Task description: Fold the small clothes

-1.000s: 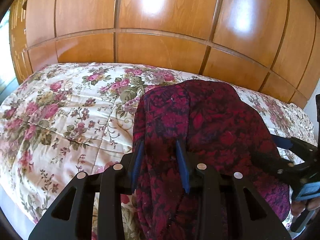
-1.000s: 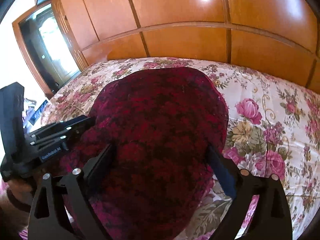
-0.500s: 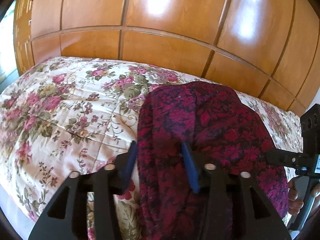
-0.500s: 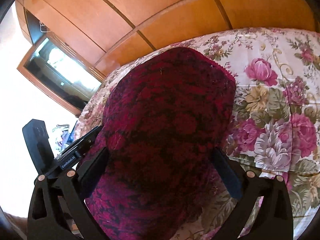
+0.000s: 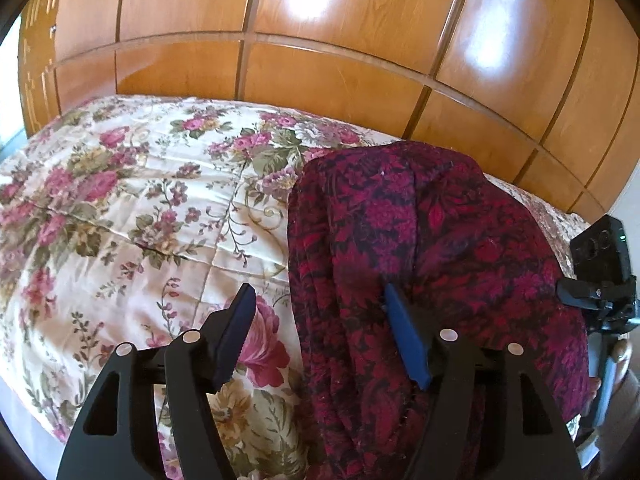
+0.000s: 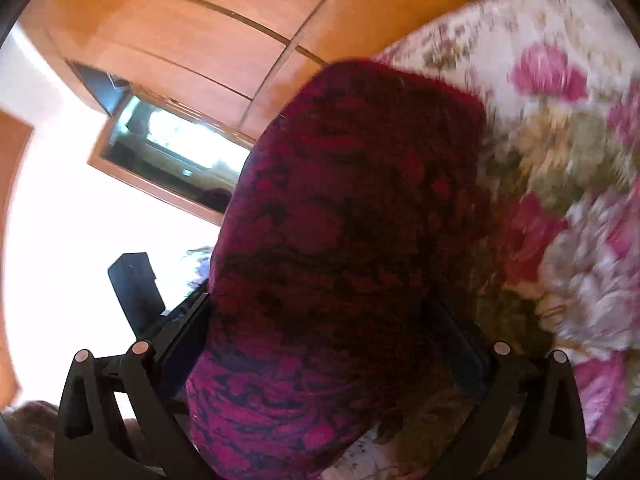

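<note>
— Looking down my left tongs (image 5: 320, 328), what do you make of them?

— Spread, and they have just been opening. My left finger (image 5: 236, 332) hangs over the flowered bedspread (image 5: 132, 216), clear of the cloth; the right one lies against the dark red garment (image 5: 432, 248), with only its left edge between the two.

— And my right tongs (image 6: 320, 360)?

— Wide apart, with the garment (image 6: 352, 220) bulging up between the fingers. That picture is blurred, so I cannot tell whether the pads press on it or only flank it.

— Where is the garment lying?

— Folded into a narrow bundle on the bedspread (image 6: 580, 160), running away from me toward the wooden panels (image 5: 320, 60).

— What does one camera give that the other lacks?

— The left view shows my right tongs (image 5: 600, 300) at the bundle's right edge with fingertips of the person's hand under them. The right view shows my left tongs (image 6: 140, 296) as a black shape at the left, and farther off a bright doorway (image 6: 176, 156), which the bundle partly hides.
</note>
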